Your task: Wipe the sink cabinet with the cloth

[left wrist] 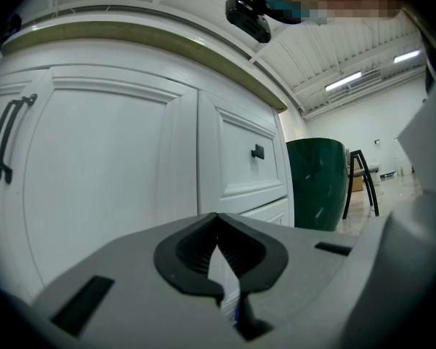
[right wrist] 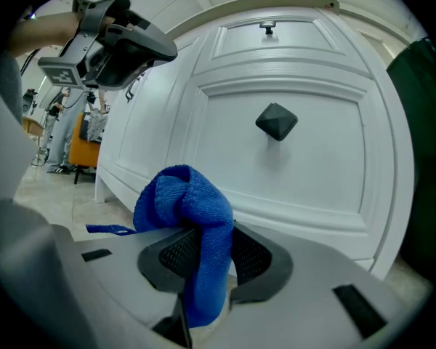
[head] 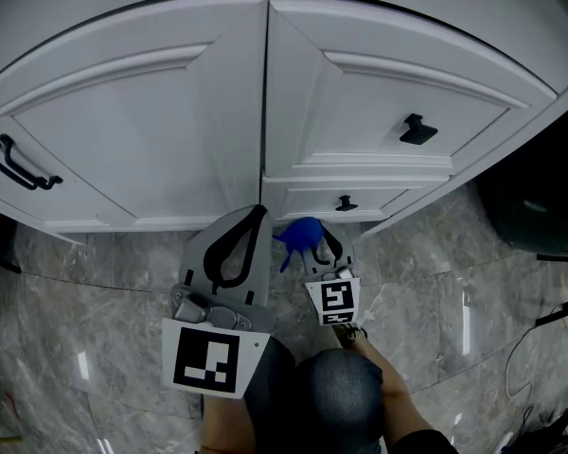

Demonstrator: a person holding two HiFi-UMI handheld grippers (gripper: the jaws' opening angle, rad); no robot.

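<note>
The white sink cabinet fills the upper head view, its doors closed. My right gripper is shut on a bunched blue cloth, held just in front of the low drawer with its black knob. In the right gripper view the blue cloth bulges up out of the jaws, close to the drawer knob. My left gripper is shut with nothing in it, its tips near the seam between the two doors. In its own view, my left gripper faces the cabinet front.
Grey marble floor lies under me. A black bar handle is on the left door and a black knob on the right door. A dark green bin stands right of the cabinet. A person's knee is at the bottom.
</note>
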